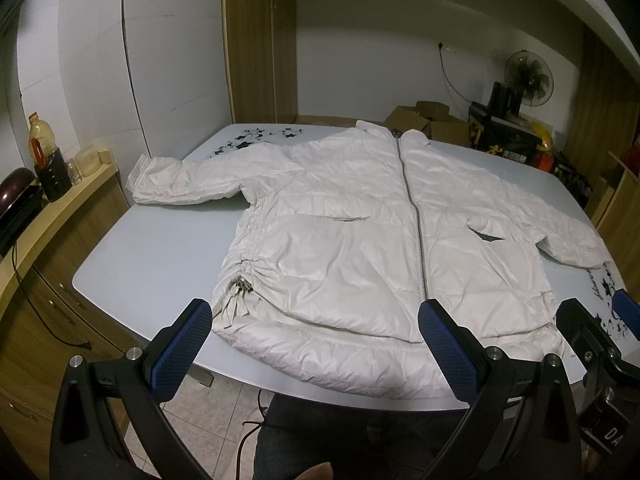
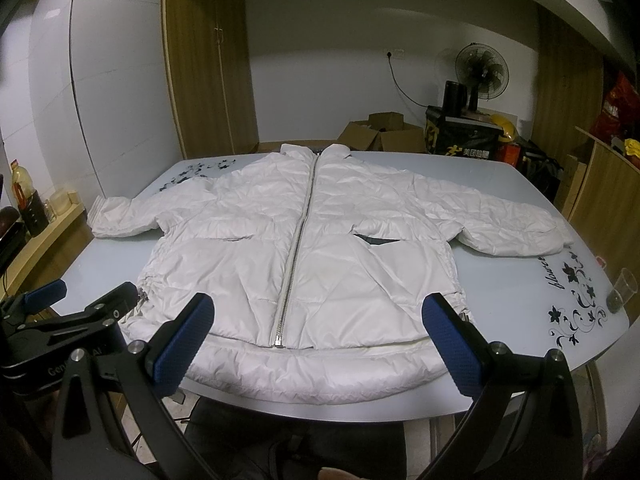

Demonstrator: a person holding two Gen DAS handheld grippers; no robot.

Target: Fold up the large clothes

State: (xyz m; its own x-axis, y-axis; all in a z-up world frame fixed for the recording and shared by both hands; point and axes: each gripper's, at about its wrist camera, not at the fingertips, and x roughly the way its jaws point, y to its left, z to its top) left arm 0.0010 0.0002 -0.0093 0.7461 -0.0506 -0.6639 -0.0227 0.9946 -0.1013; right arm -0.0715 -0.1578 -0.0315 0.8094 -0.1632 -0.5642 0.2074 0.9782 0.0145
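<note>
A white puffer jacket lies flat and zipped, front up, on the pale blue table, with both sleeves spread out sideways. It also shows in the right wrist view. My left gripper is open and empty, held above the hem at the near table edge. My right gripper is open and empty, held above the hem near the zipper's lower end. Each gripper shows at the edge of the other's view.
A clear plastic cup stands on the table at the right. A wooden counter with a bottle and jars runs along the left. Cardboard boxes, a black delivery box and a fan stand behind the table.
</note>
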